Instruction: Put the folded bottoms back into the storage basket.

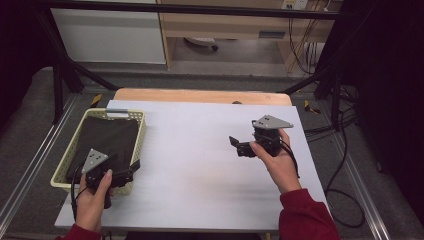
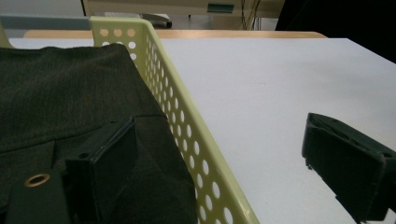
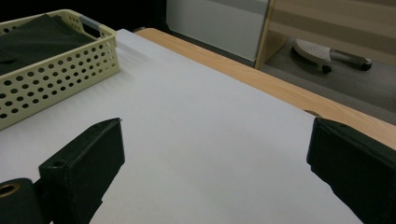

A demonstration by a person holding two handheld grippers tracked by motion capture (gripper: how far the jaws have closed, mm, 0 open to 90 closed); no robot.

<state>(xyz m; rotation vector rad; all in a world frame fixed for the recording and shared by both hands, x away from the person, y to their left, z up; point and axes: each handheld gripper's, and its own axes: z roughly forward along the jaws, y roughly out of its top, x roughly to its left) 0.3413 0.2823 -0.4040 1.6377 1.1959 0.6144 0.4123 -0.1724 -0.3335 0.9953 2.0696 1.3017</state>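
Note:
A pale yellow perforated basket [image 1: 143, 127] stands at the table's left side with a dark folded cloth [image 1: 107, 137] lying in it. My left gripper [image 1: 127, 172] hovers at the basket's near right corner. In the left gripper view it [image 2: 224, 170] is open and straddles the basket wall [image 2: 187, 135], one jaw over the cloth [image 2: 60, 88], the other over the white sheet. My right gripper [image 1: 237, 146] hangs over the right half of the table. Its jaws stand wide apart, and the right gripper [image 3: 219, 172] is open above bare sheet, with the basket [image 3: 51, 79] far off.
A white sheet [image 1: 200, 150] covers the table, with a strip of wooden tabletop [image 1: 200, 95] at the far edge. Black frame bars [image 1: 65, 60] flank the table. Cables [image 1: 345, 150] trail on the floor at the right. A cabinet [image 1: 110, 35] stands behind.

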